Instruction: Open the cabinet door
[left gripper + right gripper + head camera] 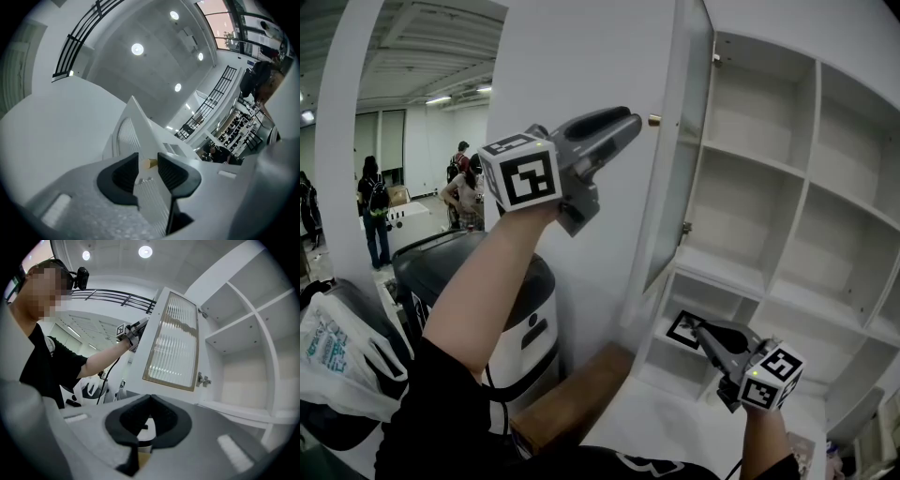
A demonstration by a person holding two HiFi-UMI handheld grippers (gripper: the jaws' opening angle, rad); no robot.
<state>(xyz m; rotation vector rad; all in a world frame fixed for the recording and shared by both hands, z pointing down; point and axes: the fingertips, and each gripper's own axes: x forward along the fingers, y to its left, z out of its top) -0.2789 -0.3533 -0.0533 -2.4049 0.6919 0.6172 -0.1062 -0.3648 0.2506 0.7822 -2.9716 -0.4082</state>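
Observation:
The white cabinet door with a ribbed glass pane stands swung well out from the cabinet, whose bare white shelves show. A small brass knob sticks out of the door near its top. My left gripper is raised and points at that knob. In the left gripper view its jaws stand apart, with the knob just at the tips of the left gripper and not squeezed. My right gripper hangs low in front of the bottom shelves. Seen from its own camera, the right gripper is shut and holds nothing.
A black and white bin-like machine stands under my left arm, beside a wooden board. A white plastic bag lies at the lower left. Several people stand far off in the hall.

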